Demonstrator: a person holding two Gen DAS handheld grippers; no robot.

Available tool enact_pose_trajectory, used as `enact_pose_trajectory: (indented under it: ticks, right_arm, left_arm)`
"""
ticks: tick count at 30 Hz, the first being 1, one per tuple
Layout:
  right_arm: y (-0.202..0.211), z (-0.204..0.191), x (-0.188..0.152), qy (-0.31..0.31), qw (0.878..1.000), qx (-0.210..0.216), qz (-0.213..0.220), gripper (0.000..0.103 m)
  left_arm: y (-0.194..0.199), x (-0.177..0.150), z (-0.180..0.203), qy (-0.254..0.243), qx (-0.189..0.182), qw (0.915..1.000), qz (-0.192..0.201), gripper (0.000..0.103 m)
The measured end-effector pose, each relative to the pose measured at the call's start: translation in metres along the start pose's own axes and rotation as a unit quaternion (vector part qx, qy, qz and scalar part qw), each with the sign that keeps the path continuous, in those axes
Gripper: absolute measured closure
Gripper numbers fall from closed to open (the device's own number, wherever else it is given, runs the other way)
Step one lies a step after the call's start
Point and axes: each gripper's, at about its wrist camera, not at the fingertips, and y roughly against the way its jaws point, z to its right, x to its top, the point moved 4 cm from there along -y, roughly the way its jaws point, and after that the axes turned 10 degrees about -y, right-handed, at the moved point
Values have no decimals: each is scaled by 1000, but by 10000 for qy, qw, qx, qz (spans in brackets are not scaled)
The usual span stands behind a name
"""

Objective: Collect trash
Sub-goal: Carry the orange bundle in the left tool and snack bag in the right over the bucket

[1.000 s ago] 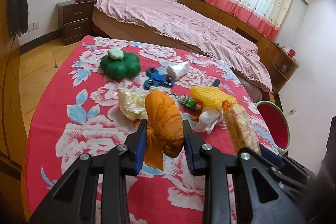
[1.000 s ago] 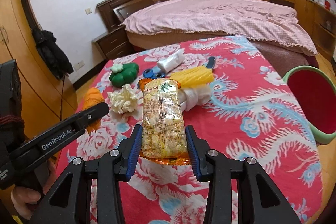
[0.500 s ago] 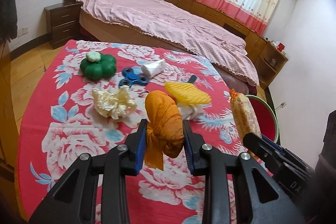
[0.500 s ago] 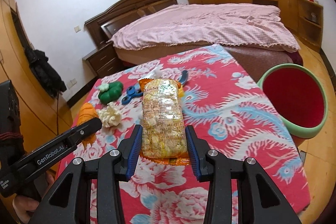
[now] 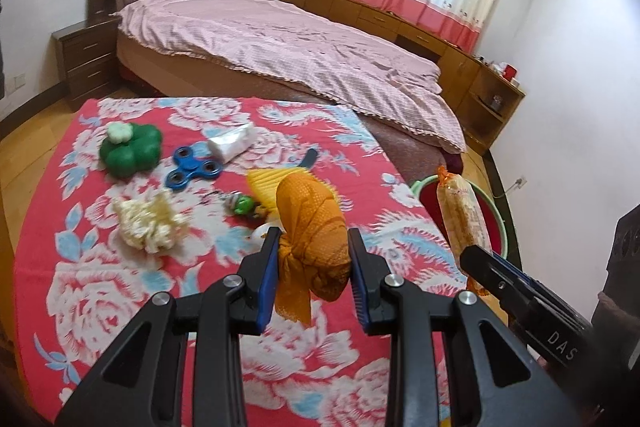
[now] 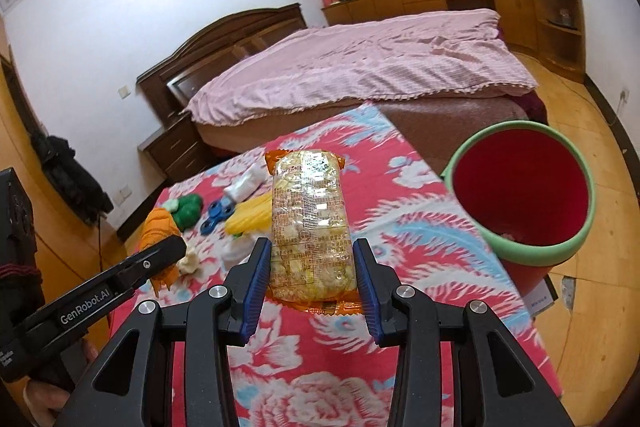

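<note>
My left gripper (image 5: 313,259) is shut on a bunched orange mesh bag (image 5: 316,227), held up above the flowered tablecloth (image 5: 120,287). My right gripper (image 6: 310,267) is shut on a clear snack packet with orange ends (image 6: 310,219), also lifted off the table. The red bin with a green rim (image 6: 528,187) stands on the floor off the table's right edge, to the right of the packet. In the left wrist view the packet (image 5: 462,215) shows in front of the bin (image 5: 500,219). The orange bag (image 6: 158,231) and the left gripper's finger (image 6: 160,255) appear at the left of the right wrist view.
On the cloth lie a crumpled cream wrapper (image 5: 148,223), a green clover-shaped toy (image 5: 130,149), a blue spinner (image 5: 196,169), a white tissue pack (image 5: 232,143), a yellow ridged piece (image 5: 268,181) and a small green toy (image 5: 244,205). A pink-covered bed (image 5: 300,55) stands behind the table.
Both grippers have swung to the right and risen a little with their loads. The bin has come into fuller view and closer to the packet.
</note>
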Motion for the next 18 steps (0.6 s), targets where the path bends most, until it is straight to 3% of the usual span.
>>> enact_pose_trajectory:
  ticks: [18]
  right_arm:
    - [11, 76, 37, -593, 9971, -297, 381, 60]
  left_arm:
    - [-54, 35, 89, -657, -470, 9966, -186, 71]
